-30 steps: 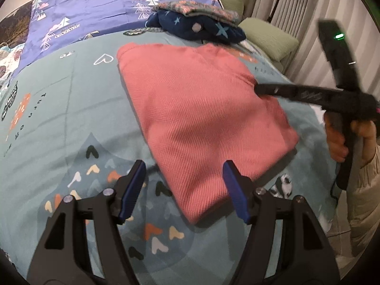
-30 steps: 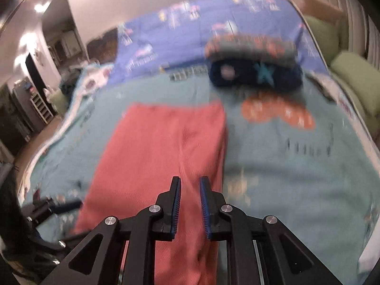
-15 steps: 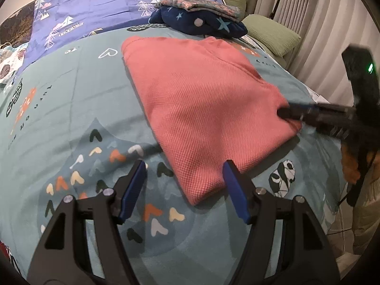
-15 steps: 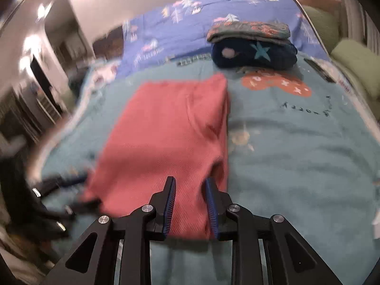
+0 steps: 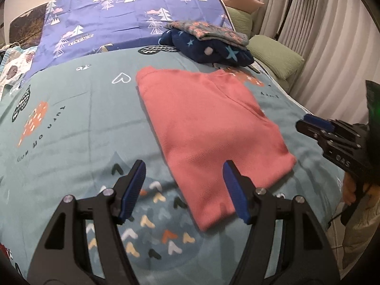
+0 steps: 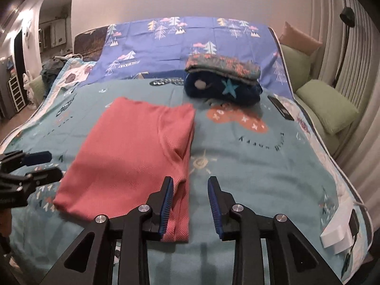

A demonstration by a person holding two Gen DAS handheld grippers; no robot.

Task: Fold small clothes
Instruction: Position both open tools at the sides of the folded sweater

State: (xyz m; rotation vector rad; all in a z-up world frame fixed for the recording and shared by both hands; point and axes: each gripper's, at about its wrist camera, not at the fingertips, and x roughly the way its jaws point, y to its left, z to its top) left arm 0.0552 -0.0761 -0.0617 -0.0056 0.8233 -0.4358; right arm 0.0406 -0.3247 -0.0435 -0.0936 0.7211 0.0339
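The pink garment (image 5: 209,128) lay folded flat on the teal patterned bedspread (image 5: 71,123), near the middle of the bed, its long side running from the near edge toward the far end. In the right wrist view the same garment (image 6: 133,152) showed a doubled fold along its right edge, with a narrow flap reaching down to the near edge of the bed.

The left gripper (image 5: 184,185) hovered above the garment's near-left corner with its blue-padded jaws wide apart and nothing between them; the fabric's corner lay below the gap, untouched. The right gripper (image 6: 190,197) stood at the garment's near-right corner. Its jaws had just been opening and were now clearly apart, gripping nothing: the left pad stood over the folded edge, the right pad over bare bedspread. Each gripper showed at the side of the other's view, just beside the garment but off it.

Farther off, near the far-right part of the bed, sat a stack of folded clothes (image 6: 223,78): a grey floral piece on top of a navy one with stars. Behind it spread a purple sheet with trees (image 6: 180,40). Green cushions (image 6: 327,109) lay along the right side by pale curtains (image 5: 315,35).
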